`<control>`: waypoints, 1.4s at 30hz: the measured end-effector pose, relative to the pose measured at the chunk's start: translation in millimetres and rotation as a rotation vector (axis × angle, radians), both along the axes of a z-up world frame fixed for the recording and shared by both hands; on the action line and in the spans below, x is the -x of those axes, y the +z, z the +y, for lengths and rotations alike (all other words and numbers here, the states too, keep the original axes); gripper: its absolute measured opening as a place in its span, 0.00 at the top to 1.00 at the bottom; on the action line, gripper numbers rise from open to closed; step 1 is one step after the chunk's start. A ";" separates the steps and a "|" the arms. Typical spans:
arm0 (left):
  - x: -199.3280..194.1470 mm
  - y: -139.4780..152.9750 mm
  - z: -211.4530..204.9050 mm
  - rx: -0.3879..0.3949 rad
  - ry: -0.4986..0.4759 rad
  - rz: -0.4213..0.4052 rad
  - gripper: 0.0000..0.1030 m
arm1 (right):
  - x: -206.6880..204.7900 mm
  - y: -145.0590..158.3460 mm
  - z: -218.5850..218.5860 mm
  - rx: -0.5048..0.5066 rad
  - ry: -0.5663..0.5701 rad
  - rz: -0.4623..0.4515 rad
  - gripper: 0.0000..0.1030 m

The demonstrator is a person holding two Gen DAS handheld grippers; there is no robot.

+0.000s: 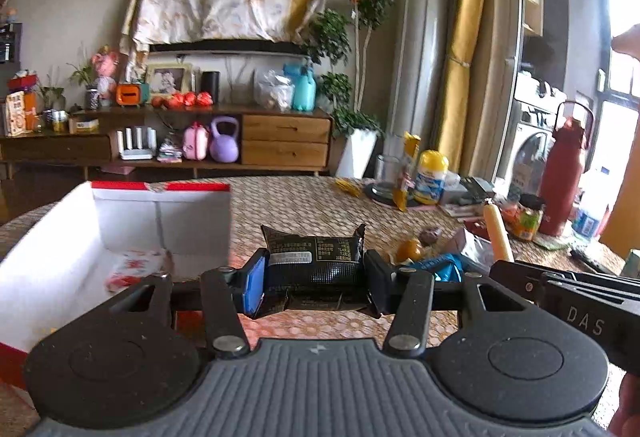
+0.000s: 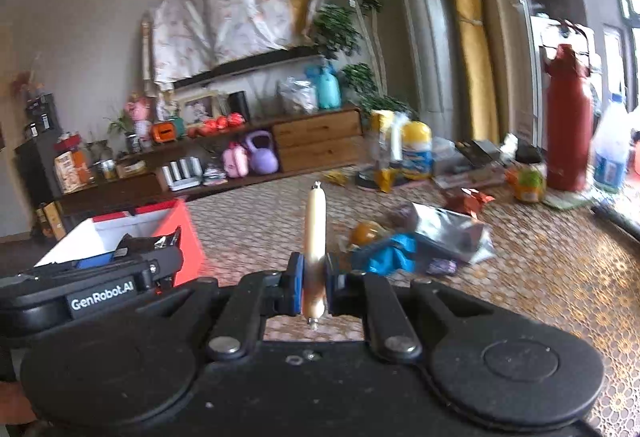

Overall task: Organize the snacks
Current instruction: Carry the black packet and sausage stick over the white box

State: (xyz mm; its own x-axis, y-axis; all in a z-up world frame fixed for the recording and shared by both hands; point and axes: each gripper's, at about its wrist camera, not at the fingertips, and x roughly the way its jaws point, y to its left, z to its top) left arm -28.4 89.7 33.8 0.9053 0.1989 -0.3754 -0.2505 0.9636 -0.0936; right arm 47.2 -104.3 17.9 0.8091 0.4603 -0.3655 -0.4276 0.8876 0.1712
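Pinched across its width in the left gripper (image 1: 314, 279), a black snack packet (image 1: 316, 257) hangs above the patterned table (image 1: 312, 197), just right of the red-and-white box (image 1: 160, 213). Right gripper (image 2: 314, 287) clamps a pale sausage stick (image 2: 314, 237) upright.

The box (image 1: 132, 221) sits at the table's (image 1: 304, 205) left end, loose snack packets (image 2: 420, 241) piled toward the right, a flask (image 1: 562, 177) and jar (image 1: 528, 217) behind them, the sideboard (image 1: 200, 141) beyond.
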 end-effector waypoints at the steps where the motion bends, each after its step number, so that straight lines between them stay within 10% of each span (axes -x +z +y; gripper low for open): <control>1: 4.1 2.4 3.8 0.000 0.010 -0.007 0.51 | 2.3 2.4 3.5 0.001 0.011 -0.006 0.91; 20: 50.1 9.2 107.4 0.005 0.221 -0.022 0.51 | 28.4 29.0 108.8 0.003 0.285 -0.026 0.91; 42: 45.0 -25.3 168.3 0.056 0.276 0.055 0.51 | 27.8 -6.6 185.5 0.100 0.395 0.061 0.91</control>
State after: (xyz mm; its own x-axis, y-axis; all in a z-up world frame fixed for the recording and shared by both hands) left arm -73.3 258.0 8.6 0.7974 0.4130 -0.4399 -0.5092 0.8517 -0.1234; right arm 19.3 81.3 11.3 0.5530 0.6905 -0.4663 -0.7302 0.6711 0.1278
